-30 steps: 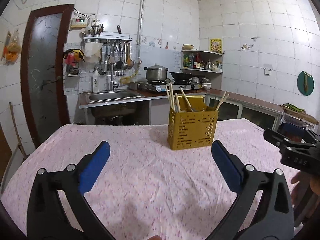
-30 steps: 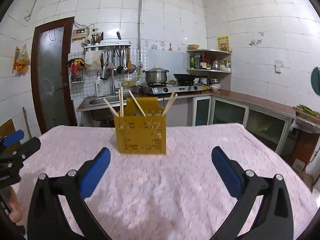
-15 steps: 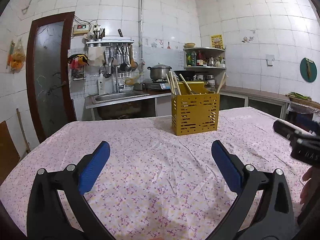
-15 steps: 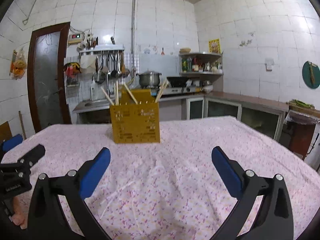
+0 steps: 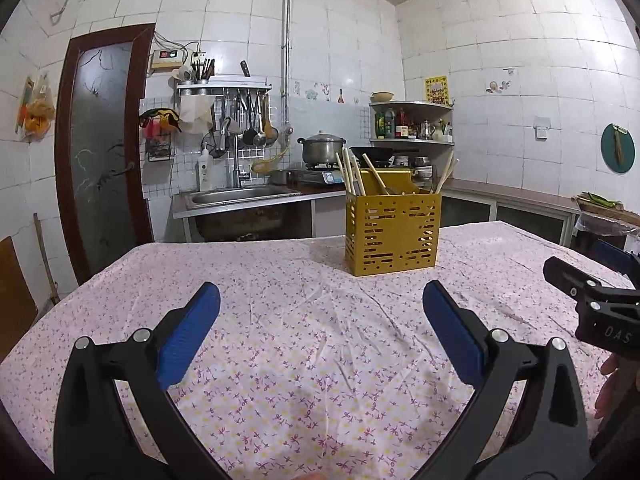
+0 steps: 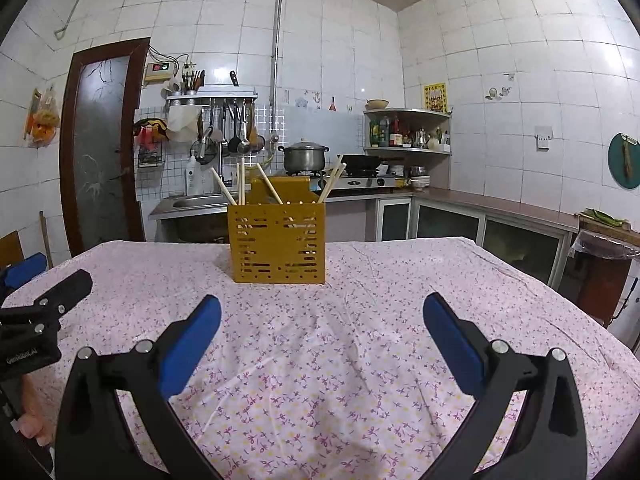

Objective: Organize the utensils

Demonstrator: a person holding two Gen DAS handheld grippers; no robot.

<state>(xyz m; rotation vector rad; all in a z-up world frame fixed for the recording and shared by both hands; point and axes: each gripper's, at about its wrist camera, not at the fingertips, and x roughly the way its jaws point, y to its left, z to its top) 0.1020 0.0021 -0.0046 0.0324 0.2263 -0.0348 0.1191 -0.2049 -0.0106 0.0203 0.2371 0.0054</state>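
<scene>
From the left wrist, the yellow slotted utensil holder (image 5: 393,233) stands upright on the floral tablecloth (image 5: 304,344), ahead of the left gripper (image 5: 321,320) and a little to its right, well apart from the blue pads (image 5: 188,334). Wooden chopsticks (image 5: 347,178) and a darker-headed utensil lean out of its top, their long axes near upright and fanned outward. The left gripper's jaws are spread wide and hold nothing; only cloth lies between them. The right gripper (image 5: 592,304) enters at the right edge, low over the table; its spread cannot be told from here.

From the right wrist, the holder (image 6: 277,242) sits ahead and slightly left of the right gripper (image 6: 322,326), with chopsticks (image 6: 334,182) splayed to both sides. These jaws are also spread wide and empty, touching nothing. The left gripper (image 6: 40,312) shows at the left edge. Both claws seem about equally far from the holder; neither looks clearly nearer. No loose utensil is plainly visible on the cloth.
</scene>
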